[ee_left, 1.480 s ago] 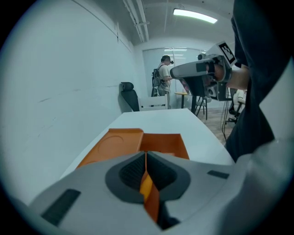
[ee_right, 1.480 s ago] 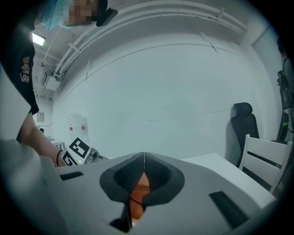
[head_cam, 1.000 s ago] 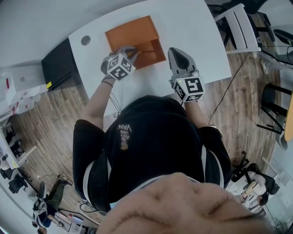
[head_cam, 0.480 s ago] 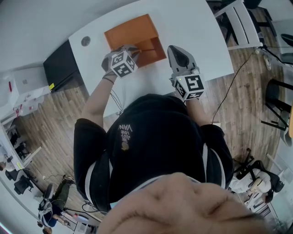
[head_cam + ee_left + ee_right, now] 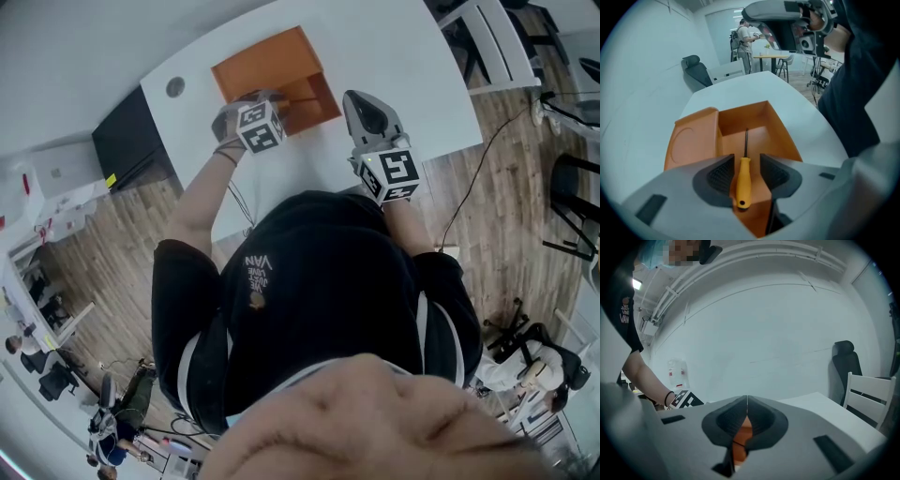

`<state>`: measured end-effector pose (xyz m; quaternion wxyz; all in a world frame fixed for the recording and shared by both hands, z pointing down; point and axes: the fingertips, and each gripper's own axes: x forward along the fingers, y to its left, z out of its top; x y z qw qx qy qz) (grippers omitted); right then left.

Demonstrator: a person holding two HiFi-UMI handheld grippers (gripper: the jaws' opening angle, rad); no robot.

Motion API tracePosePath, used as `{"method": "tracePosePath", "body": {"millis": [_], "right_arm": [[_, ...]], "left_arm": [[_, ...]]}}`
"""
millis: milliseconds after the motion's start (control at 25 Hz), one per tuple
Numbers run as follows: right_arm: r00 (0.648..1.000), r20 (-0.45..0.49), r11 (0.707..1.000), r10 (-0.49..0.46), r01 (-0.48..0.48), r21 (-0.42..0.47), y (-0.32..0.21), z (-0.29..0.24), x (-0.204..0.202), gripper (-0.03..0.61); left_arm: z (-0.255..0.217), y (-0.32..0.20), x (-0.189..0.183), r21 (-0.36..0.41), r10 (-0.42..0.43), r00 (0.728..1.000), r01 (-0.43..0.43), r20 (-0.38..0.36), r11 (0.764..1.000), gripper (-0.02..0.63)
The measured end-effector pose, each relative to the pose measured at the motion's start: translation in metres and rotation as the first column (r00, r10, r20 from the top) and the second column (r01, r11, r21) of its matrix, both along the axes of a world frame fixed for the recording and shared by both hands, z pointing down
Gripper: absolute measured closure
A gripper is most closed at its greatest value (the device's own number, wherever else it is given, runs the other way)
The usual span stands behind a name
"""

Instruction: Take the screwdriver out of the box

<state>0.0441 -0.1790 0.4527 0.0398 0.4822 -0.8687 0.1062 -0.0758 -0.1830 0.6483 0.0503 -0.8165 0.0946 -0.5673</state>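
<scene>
White table [image 5: 403,75] on wood-plank floor [image 5: 122,234] — open orange box [image 5: 267,66] on top

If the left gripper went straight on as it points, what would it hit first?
Probably the screwdriver, whose yellow handle lies between the opening fingers of the left gripper; the orange box floor comes right after.

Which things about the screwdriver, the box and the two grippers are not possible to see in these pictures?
1. Left gripper view: the screwdriver lies between the left gripper's opening jaws, unpressed. Its tip shape is too small to tell, and the gripper's body hides the near end of the box.
2. Head view: the left gripper covers nearly all of the screwdriver.
3. Right gripper view: the shut right gripper blocks the box; only an orange sliver shows.
</scene>
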Motion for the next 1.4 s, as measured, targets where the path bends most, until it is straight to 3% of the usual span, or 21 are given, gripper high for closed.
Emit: {"method": "tracePosePath", "body": {"millis": [480, 720, 840, 1000, 1400], "right_arm": [[1.0, 0.008, 1.0, 0.011, -0.011, -0.008, -0.003, 0.003, 0.006, 0.566], [1.0, 0.021, 1.0, 0.007, -0.007, -0.014, -0.005, 0.007, 0.005, 0.566], [1.0, 0.026, 1.0, 0.003, -0.002, -0.017, -0.006, 0.008, 0.004, 0.566], [1.0, 0.03, 1.0, -0.001, 0.002, -0.019, -0.006, 0.008, 0.006, 0.566], [0.999, 0.039, 0.999, -0.01, 0.011, -0.033, -0.01, 0.012, 0.006, 0.566]], "left_arm": [[0.021, 0.001, -0.004, -0.038, 0.067, 0.98, -0.06, 0.186, 0.997, 0.46], [0.029, 0.0, -0.009, 0.003, 0.089, 0.93, -0.096, 0.356, 0.995, 0.46], [0.035, -0.001, -0.015, 0.028, 0.06, 0.906, -0.079, 0.42, 0.996, 0.462], [0.04, 0.001, -0.018, 0.013, 0.034, 0.898, -0.044, 0.438, 0.999, 0.462], [0.045, 0.0, -0.015, 0.001, 0.07, 0.885, -0.08, 0.46, 0.997, 0.462]]}}
